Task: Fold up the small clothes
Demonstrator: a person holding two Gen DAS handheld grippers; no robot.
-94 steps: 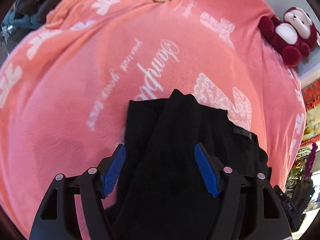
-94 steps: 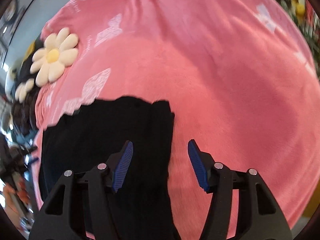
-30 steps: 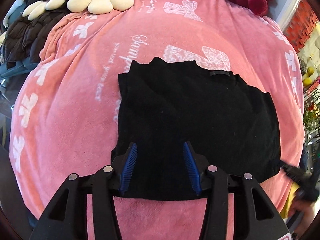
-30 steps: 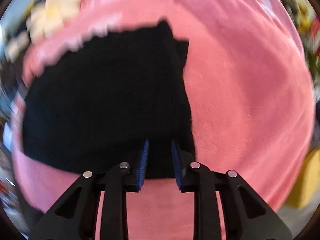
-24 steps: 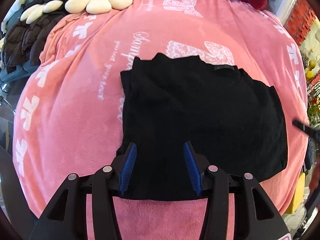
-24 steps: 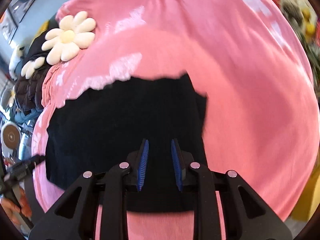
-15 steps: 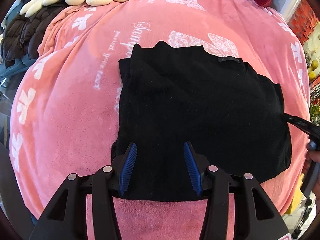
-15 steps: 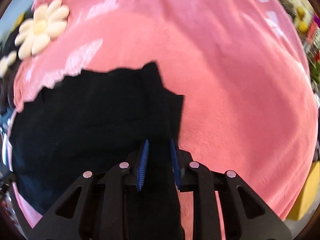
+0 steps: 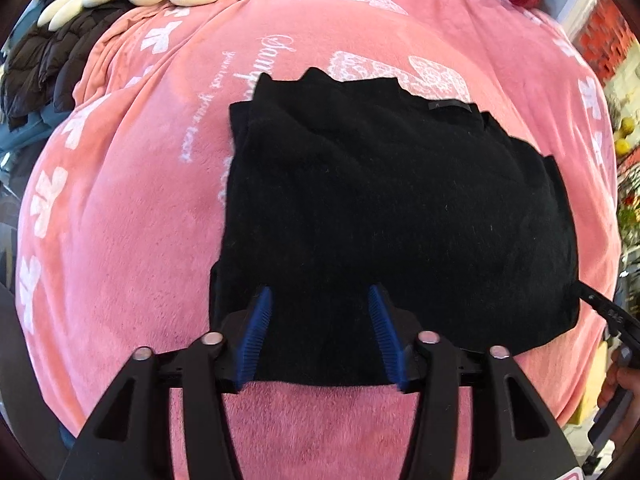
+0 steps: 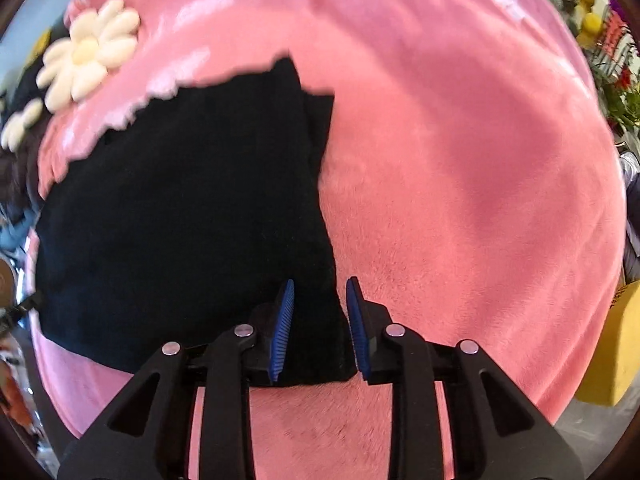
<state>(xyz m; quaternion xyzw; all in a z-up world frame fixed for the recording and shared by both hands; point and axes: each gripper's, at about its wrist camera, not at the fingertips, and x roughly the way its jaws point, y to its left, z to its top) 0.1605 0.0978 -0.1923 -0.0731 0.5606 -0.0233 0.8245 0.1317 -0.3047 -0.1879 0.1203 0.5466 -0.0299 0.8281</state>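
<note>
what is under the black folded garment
The black garment lies on a pink blanket with white bows and script. One white bow shows partly past its far edge; whatever print lies beneath the cloth is covered.

Black garment [image 9: 392, 208] on pink blanket [image 9: 120, 216] with white bows; cream flower cushion [image 10: 86, 54]

Black fleecy garment [image 9: 392, 216], folded into a rough rectangle, flat on the pink blanket [image 9: 132, 208], small label uppermost.

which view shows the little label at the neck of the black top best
The left wrist view: the label sits sharp at the far edge of the black top. In the right wrist view that edge is blurred and no label can be made out.
</note>
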